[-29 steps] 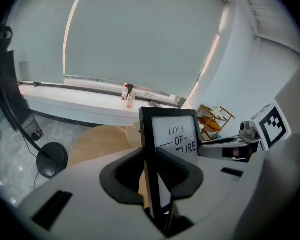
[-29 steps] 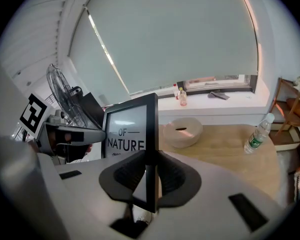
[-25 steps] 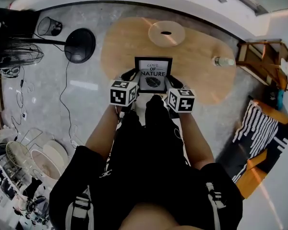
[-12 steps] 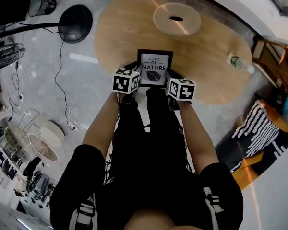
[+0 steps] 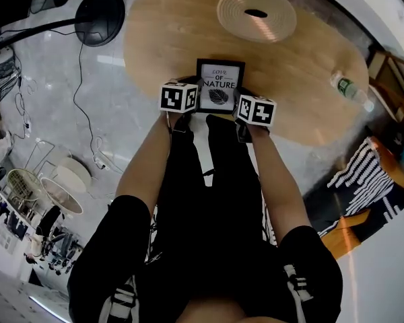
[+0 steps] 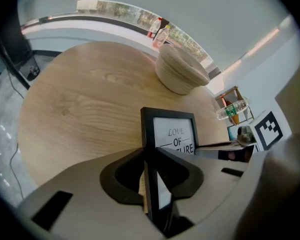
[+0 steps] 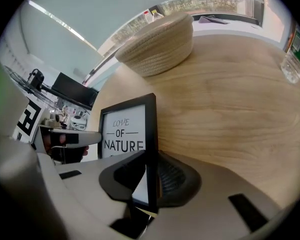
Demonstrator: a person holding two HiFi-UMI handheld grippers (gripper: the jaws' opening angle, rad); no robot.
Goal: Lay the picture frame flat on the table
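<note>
Reading "LOVE OF NATURE", the picture frame (image 5: 219, 86) is black-rimmed.

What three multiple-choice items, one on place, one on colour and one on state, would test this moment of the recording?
1. Where is the basket relative to the picture frame?
A. Beyond it on the table
B. On the floor
C. On top of it

2. What colour is the picture frame's border?
A. White
B. Black
C. Red

3. How is the picture frame held?
A. Lying flat, untouched
B. Left claw and right claw each shut on a side edge
C. By one claw only

Answers:
1 A: the head view shows the basket farther along the tabletop.
2 B: the border is black in every view.
3 B: each gripper view shows its jaws pressing on an edge of the picture frame.
</note>
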